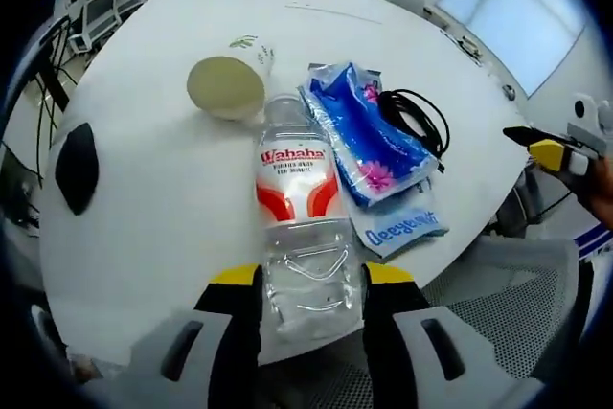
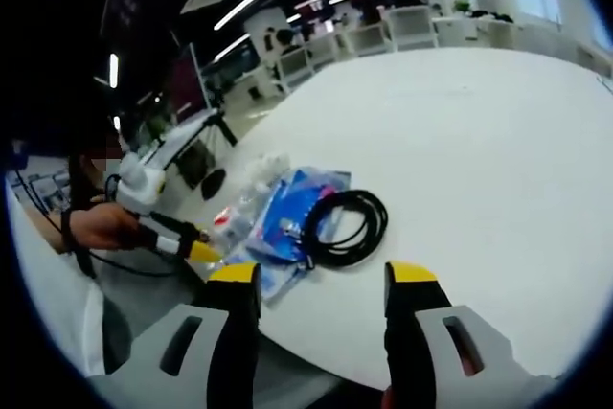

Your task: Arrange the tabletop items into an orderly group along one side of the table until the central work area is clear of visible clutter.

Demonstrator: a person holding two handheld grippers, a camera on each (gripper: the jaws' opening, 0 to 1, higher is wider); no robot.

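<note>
Clear plastic fills the space between the left gripper's (image 1: pixel 311 284) yellow-tipped black jaws: a transparent water bottle with a red and white "Wahaha" label (image 1: pixel 299 217) lies lengthwise between them, its base nearest the camera and its neck pointing away, both jaws closed against its sides. Just beyond the bottle's neck, a little to the left of the jaw line, a beige paper cup (image 1: pixel 228 85) lies tipped on its side with its mouth facing the camera. Right of the bottle and touching it lies a blue crinkled plastic packet with pink flowers (image 1: pixel 364 136), resting over a flat pale-blue printed packet (image 1: pixel 404 227) that reaches the table's near edge. A coiled black cable (image 1: pixel 417 117) sits on the far right part of the blue packet. All this lies on the round white table (image 1: pixel 163 198); a black oval pad (image 1: pixel 77 168) lies well to the left of the jaws.

In the right gripper view, the right gripper (image 2: pixel 321 280) hangs with its jaws wide apart and nothing between them, above the near table edge. Just beyond the jaw tips lies the black cable, with the blue packet and the bottle beyond on the left. Farther left, a person's hand (image 2: pixel 96 225) holds the left gripper.
</note>
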